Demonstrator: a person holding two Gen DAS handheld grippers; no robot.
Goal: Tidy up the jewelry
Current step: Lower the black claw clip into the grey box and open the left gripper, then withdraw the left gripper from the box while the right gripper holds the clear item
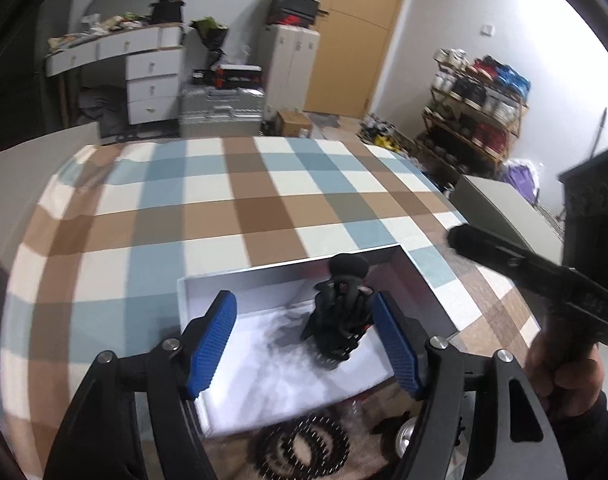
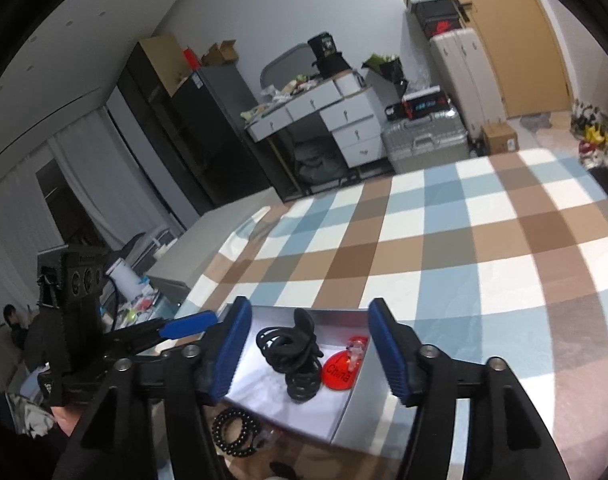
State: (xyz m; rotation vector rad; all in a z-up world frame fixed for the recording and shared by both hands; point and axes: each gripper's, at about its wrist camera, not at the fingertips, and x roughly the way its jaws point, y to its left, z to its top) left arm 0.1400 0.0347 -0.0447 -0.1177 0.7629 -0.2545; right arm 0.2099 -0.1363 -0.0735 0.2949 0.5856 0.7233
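A white open box sits on the checked cloth. Inside lies a black tangle of coil hair ties and a clip; in the right wrist view the same black tangle rests beside a red round tag. My left gripper hovers open over the box with the tangle between its blue pads, untouched. My right gripper is open above the box as well, holding nothing. A black bead bracelet lies on the cloth outside the box's near wall.
The checked cloth covers the surface far beyond the box. A small silver round item lies by the bracelet. A white drawer desk, suitcases and a shoe rack stand behind. A person sits far left.
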